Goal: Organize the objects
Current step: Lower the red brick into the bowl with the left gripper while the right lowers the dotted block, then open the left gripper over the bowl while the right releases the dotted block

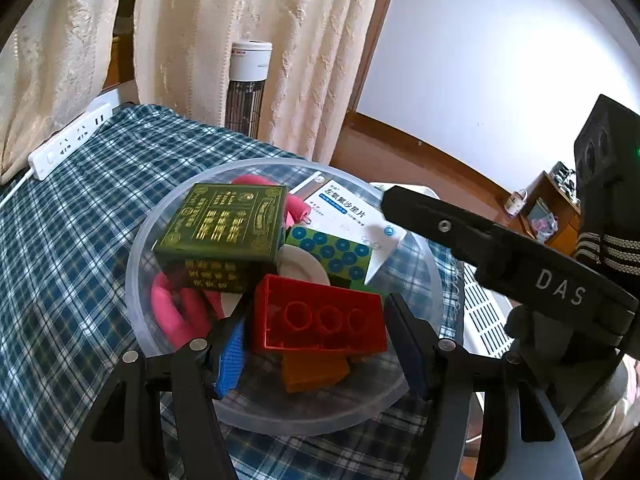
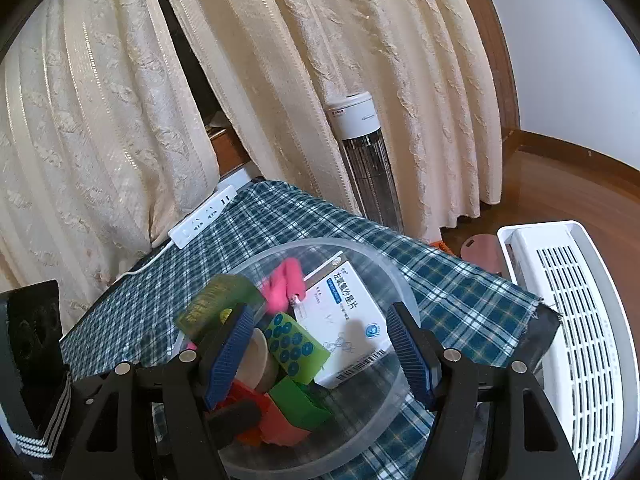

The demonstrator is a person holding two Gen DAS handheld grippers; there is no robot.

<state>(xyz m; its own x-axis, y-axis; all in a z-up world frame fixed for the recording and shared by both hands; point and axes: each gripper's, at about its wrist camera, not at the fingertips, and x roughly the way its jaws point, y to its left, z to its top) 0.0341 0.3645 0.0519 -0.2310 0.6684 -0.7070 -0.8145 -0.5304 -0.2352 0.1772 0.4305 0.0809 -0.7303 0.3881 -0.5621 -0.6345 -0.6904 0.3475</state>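
Gripping red block [image 1: 320,314], left claw [image 1: 316,340], right claw [image 2: 320,354] half-open

clear bowl [image 1: 138,248] on plaid cloth | holds red brick [image 1: 320,314], green box [image 1: 224,228], white box [image 1: 352,210]
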